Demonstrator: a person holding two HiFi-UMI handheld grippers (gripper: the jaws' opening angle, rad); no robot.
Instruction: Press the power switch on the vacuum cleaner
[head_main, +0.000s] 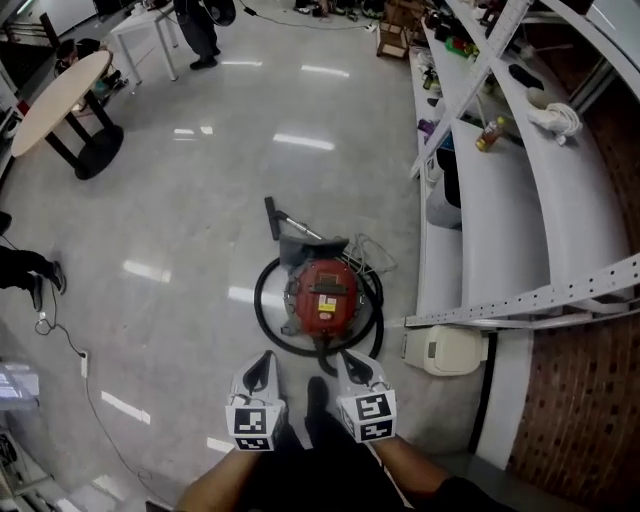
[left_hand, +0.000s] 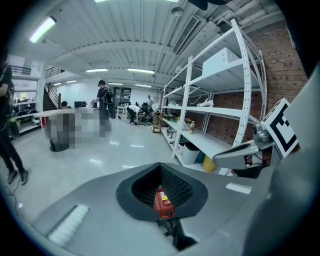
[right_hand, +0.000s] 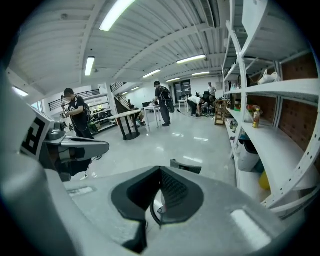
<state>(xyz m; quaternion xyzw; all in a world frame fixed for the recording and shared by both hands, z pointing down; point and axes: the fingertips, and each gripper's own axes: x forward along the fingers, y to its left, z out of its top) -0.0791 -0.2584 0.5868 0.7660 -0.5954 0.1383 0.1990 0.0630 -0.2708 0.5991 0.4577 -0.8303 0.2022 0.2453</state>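
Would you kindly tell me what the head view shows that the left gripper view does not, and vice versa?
Only the head view: the black hose looped round the vacuum cleaner, and the person's forearms. Only the left gripper view: ceiling lights and a white box on an upper shelf. Both: the red vacuum cleaner, the white shelving and the right tongs.

left gripper (head_main: 264, 360), right gripper (head_main: 351, 360): grey shells | marker cubes (head_main: 252, 424): black-white squares | fingers (left_hand: 141, 189): black ribbed lining
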